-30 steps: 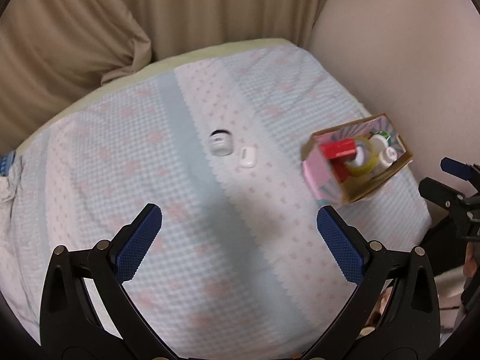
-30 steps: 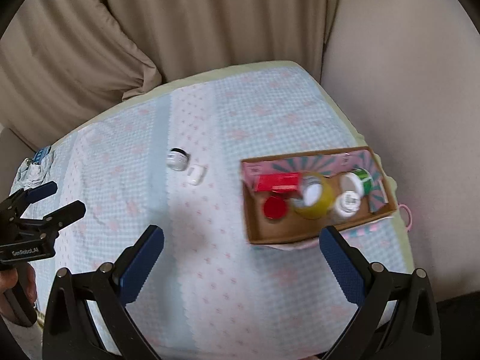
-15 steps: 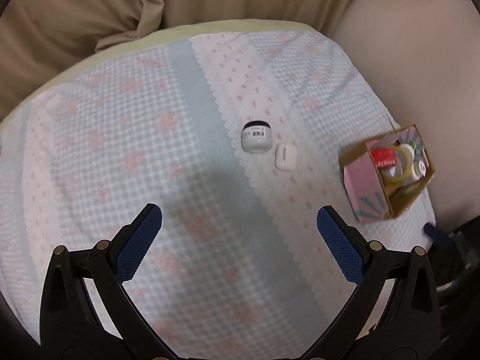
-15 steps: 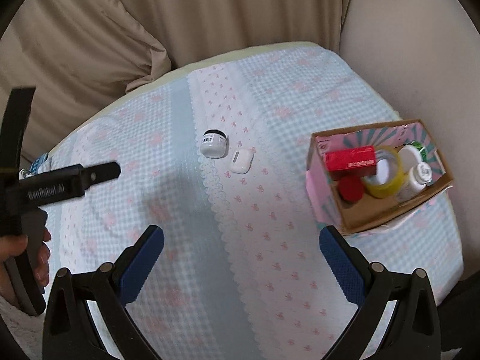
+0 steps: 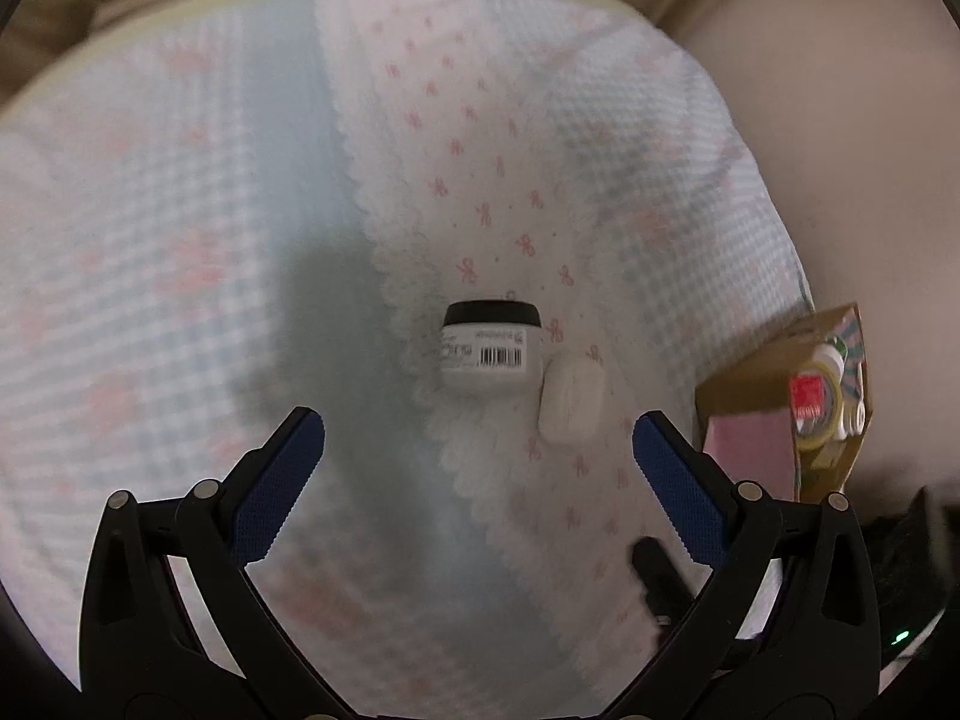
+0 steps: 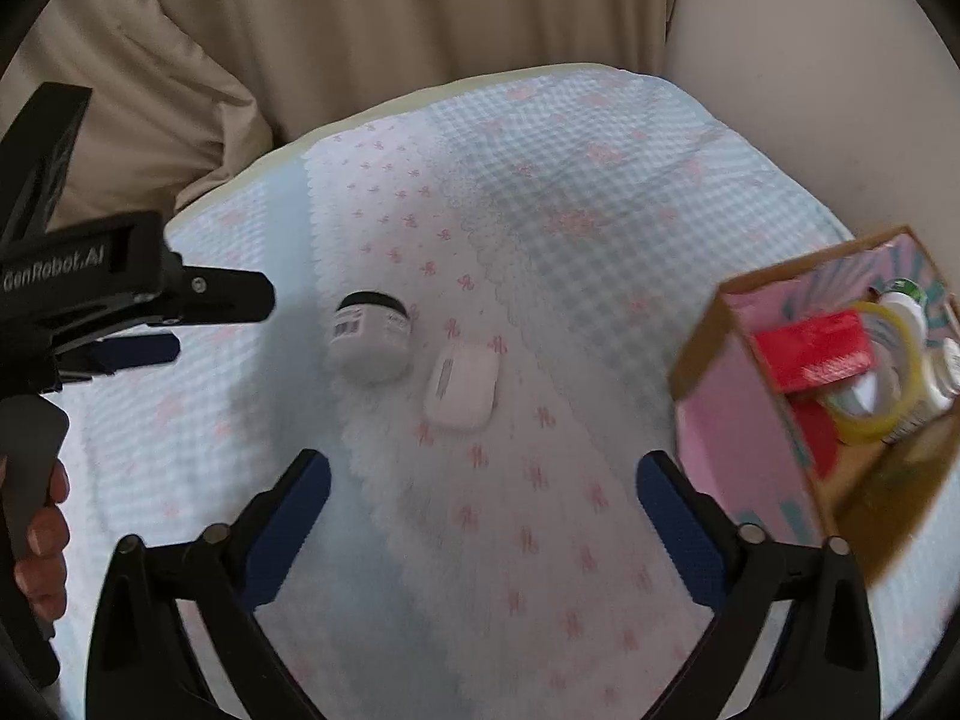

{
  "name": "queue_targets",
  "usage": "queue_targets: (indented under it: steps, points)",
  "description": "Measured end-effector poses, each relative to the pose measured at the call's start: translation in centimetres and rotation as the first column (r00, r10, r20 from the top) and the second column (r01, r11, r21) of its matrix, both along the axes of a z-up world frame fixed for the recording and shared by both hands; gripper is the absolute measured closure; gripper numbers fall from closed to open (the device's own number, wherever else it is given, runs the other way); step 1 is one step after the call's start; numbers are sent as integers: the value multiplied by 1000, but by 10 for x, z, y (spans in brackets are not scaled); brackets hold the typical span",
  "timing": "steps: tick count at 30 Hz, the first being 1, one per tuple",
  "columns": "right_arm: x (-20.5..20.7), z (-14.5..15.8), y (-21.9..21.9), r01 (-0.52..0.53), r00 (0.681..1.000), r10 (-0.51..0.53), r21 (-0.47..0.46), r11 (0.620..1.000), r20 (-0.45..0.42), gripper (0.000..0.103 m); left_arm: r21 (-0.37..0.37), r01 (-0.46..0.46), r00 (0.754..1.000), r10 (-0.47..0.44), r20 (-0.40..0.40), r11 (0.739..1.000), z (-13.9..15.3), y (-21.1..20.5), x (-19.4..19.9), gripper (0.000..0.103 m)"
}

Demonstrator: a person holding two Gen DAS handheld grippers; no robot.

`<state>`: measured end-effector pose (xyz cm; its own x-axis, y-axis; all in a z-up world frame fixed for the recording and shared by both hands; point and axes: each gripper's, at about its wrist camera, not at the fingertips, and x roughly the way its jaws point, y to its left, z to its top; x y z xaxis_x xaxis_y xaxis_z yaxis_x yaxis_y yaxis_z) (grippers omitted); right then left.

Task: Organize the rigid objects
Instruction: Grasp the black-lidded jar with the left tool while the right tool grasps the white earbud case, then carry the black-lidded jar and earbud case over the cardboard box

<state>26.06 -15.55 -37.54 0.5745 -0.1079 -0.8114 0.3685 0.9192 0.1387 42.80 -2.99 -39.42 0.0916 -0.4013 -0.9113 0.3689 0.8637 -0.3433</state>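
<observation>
With both grippers (image 5: 479,450) (image 6: 483,483) spread and empty, pinch the light, stiff, probably slick jar (image 5: 489,355) across its sides, just beside the white case (image 5: 570,399).

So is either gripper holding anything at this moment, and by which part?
Nothing is held. The left gripper and right gripper are both open and empty, short of the jar and white case on the bed.

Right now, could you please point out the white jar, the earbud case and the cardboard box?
white jar (image 5: 487,360), left wrist view, labelled side.
earbud case (image 6: 461,393), right wrist view, top face.
cardboard box (image 6: 741,456), right wrist view, pink outer wall.
</observation>
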Motion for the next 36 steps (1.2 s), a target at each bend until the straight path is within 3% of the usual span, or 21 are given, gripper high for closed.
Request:
queue_targets:
  steps: [3,5,12,14,16,19,22,36]
  points:
    - [21,-27,-5,6,1000,-6,25,1000,-4,10,14,30,999,-29,-29,999,-26,-16,13,1]
    - [33,-43,-6,2,1000,-2,35,999,-17,18,26,52,998,-51,-43,998,-42,-27,20,2]
    - [58,-71,-3,21,1000,-21,-5,1000,13,21,43,77,993,-73,-96,996,-79,-52,27,12]
    - [64,-76,-2,15,1000,-15,-20,1000,14,30,61,86,993,-80,-91,994,-83,-56,27,12]
    - [71,-81,0,8,1000,-7,-39,999,11,33,61,82,993,-77,-85,995,-84,-58,27,13]
    - [78,-85,0,1,1000,-2,-76,997,-9,45,91,86,995,-80,-60,992,-85,-60,29,32]
    - [81,-83,0,-27,1000,25,-82,996,-15,58,60,97,993,-93,-68,993,-84,-58,28,50]
    - [61,-61,-11,-55,998,55,-60,997,-3,58,14,13,999,-13,-34,1000,-53,-18,11,50]
